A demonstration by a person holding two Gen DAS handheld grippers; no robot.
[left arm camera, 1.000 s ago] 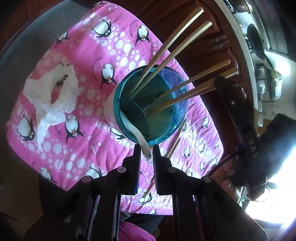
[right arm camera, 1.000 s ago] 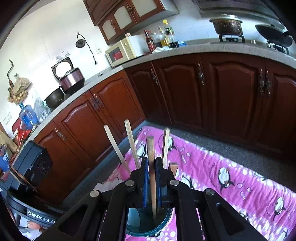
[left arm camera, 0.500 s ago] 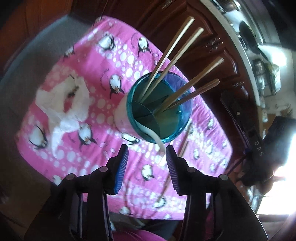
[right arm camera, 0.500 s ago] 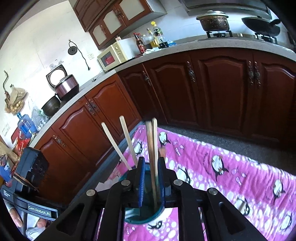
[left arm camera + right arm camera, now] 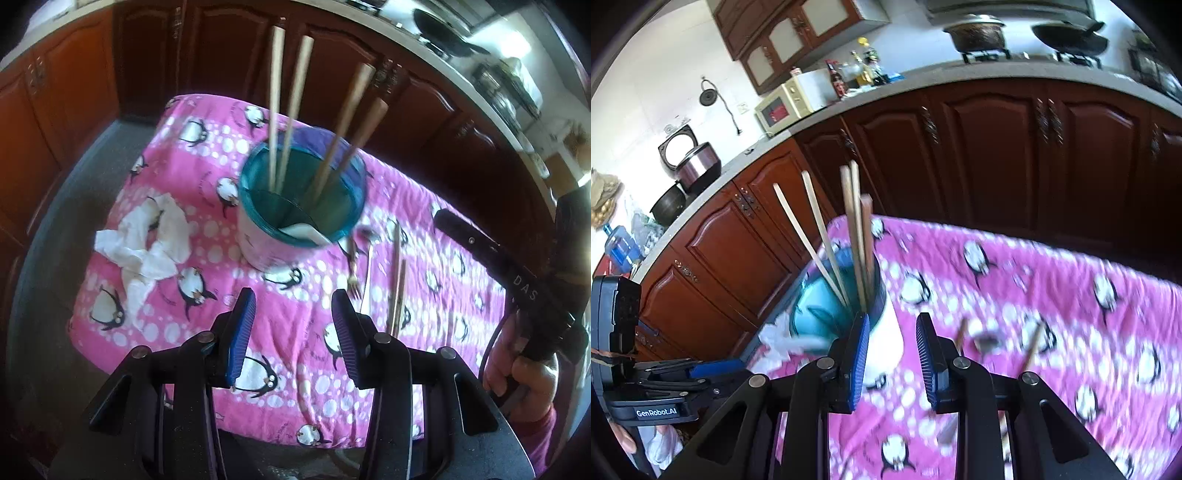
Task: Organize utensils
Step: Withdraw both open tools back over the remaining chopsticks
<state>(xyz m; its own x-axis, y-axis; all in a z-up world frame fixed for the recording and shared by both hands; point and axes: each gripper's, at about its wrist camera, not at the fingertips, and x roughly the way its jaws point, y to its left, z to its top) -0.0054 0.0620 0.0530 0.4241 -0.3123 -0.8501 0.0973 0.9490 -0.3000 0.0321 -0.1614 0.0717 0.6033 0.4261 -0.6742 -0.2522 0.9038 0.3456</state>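
Left wrist, tool point(image 5: 291, 325) agape, holder point(image 5: 301, 206) mid-cloth point(image 5: 207, 110)

Motion blur is smearing the right wrist view: the utensils point(image 5: 986, 341) lying on the pink penguin cloth point(image 5: 1052, 295) are showing only as streaks, so their kinds cannot be told. The holder point(image 5: 846, 295) is hiding the lower ends of the chopsticks point(image 5: 857, 236). In the left wrist view, the white spoon point(image 5: 304, 232) is lying mostly hidden inside the holder point(image 5: 258, 236), and the frame's edge is cutting off the right claw's body point(image 5: 517, 280).
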